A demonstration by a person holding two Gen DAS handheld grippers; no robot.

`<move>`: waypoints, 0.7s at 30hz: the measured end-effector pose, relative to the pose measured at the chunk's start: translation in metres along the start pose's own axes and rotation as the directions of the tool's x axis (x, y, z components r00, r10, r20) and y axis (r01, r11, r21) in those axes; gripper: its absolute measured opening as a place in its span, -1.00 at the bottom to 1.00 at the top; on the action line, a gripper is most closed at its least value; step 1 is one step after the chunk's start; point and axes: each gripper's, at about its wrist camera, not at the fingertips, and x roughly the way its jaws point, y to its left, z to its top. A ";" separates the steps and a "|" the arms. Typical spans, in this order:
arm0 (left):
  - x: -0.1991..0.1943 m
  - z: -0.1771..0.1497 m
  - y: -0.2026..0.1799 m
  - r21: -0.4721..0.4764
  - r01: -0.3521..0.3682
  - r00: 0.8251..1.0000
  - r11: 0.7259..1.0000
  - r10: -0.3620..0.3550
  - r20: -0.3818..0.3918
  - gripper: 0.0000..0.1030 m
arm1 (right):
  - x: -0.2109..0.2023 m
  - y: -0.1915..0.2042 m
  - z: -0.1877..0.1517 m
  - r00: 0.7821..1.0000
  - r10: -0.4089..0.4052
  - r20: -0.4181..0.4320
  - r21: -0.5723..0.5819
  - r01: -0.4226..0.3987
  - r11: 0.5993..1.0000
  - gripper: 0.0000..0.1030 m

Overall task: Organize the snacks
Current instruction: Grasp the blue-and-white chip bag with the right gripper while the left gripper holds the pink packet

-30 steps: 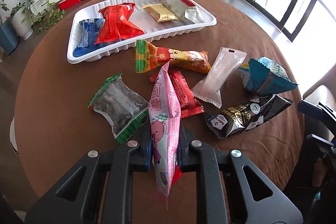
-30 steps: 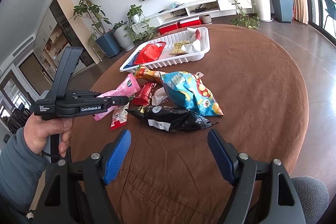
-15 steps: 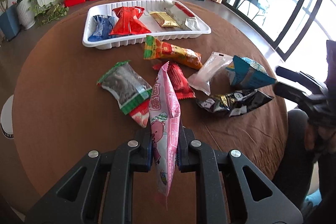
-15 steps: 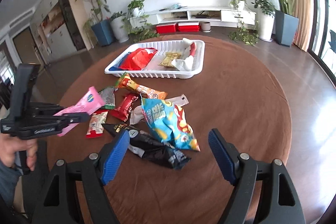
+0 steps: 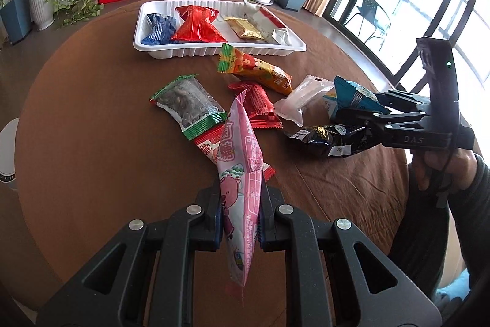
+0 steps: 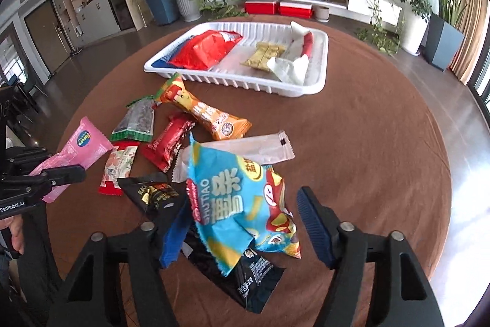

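Observation:
My left gripper (image 5: 239, 219) is shut on a pink candy pack (image 5: 242, 173) and holds it above the brown table; the pack also shows in the right wrist view (image 6: 76, 152). My right gripper (image 6: 245, 229) is open, its jaws either side of a blue chip bag (image 6: 235, 198) that lies on a black packet (image 6: 245, 275). A white tray (image 5: 171, 49) at the far side holds a blue pack, a red pack (image 5: 196, 25), a gold pack and a white-red pack.
Loose on the table lie an orange pack (image 5: 254, 72), a green-edged seed pack (image 5: 190, 106), a red bar (image 5: 257, 106), a white sachet (image 5: 303, 103) and a small red-white pack (image 6: 118, 167). Plants, a TV shelf and windows stand around the room.
My right gripper has moved forward and down, and its jaws now straddle the blue chip bag. My left gripper has drawn back a little, with the pink pack still in it.

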 end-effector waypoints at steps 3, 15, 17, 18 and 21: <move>0.002 0.000 0.000 -0.003 0.001 1.000 1.000 -0.001 0.000 -0.72 | 0.001 -0.001 -0.003 1.000 0.015 0.000 0.006 -0.015 1.000 0.14; 0.002 0.001 0.000 -0.013 0.010 1.000 1.000 -0.009 0.012 -0.72 | -0.009 -0.012 -0.007 0.997 0.062 0.044 0.080 -0.066 0.995 -0.19; 0.000 0.001 0.001 -0.015 0.012 1.000 1.000 -0.012 0.019 -0.72 | -0.015 -0.013 -0.008 0.996 0.065 0.064 0.094 -0.071 0.993 -0.20; -0.001 0.002 0.001 -0.017 0.013 1.000 1.000 -0.013 0.023 -0.72 | -0.018 -0.014 -0.008 0.995 0.065 0.076 0.100 -0.073 0.992 -0.20; -0.004 0.004 0.001 -0.018 0.013 0.999 1.000 -0.012 0.035 -0.72 | -0.031 -0.021 -0.008 0.990 0.075 0.117 0.135 -0.091 0.987 -0.20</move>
